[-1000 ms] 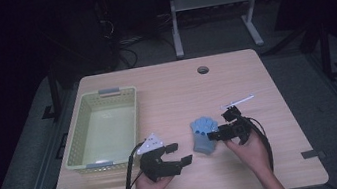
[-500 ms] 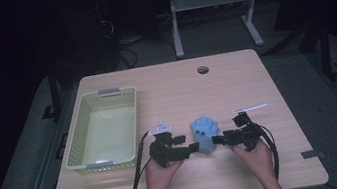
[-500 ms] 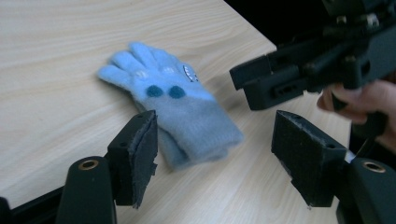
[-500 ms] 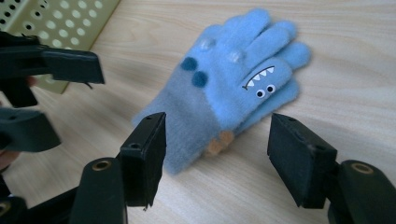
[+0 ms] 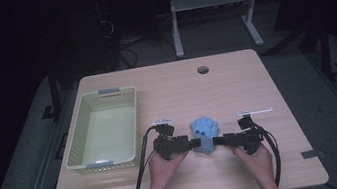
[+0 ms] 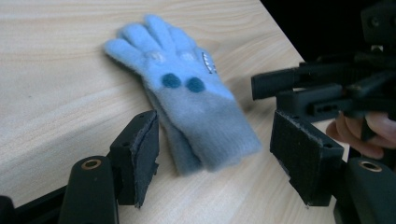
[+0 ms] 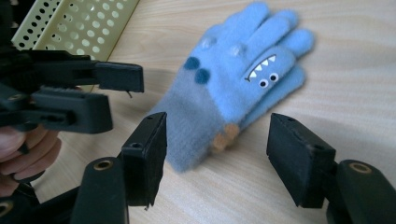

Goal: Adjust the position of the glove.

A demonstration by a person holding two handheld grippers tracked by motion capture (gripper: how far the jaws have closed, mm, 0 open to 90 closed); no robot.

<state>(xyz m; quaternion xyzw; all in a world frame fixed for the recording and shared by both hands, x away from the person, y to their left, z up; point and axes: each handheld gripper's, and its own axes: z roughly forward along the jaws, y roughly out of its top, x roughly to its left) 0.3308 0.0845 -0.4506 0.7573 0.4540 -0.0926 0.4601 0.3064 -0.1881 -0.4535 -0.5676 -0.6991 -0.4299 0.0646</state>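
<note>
A light blue fuzzy glove with a monster face lies flat on the wooden table, fingers pointing away from me; a second glove seems to lie under it. My left gripper comes at its cuff from the left and my right gripper from the right, tips nearly meeting. In the left gripper view the glove has its cuff between the open jaws of the left gripper, which have just been closing a little; the pads do not press it. In the right gripper view the right gripper also straddles the cuff of the glove, open.
A pale yellow perforated basket stands at the left of the table, close to my left hand. A cable hole sits near the far edge. Small white strips lie beside the hands. The table's front edge is just below my wrists.
My left gripper has moved right, up to the glove's cuff. The right gripper has shifted a little down and toward the glove. The glove now lies lower and flatter.
</note>
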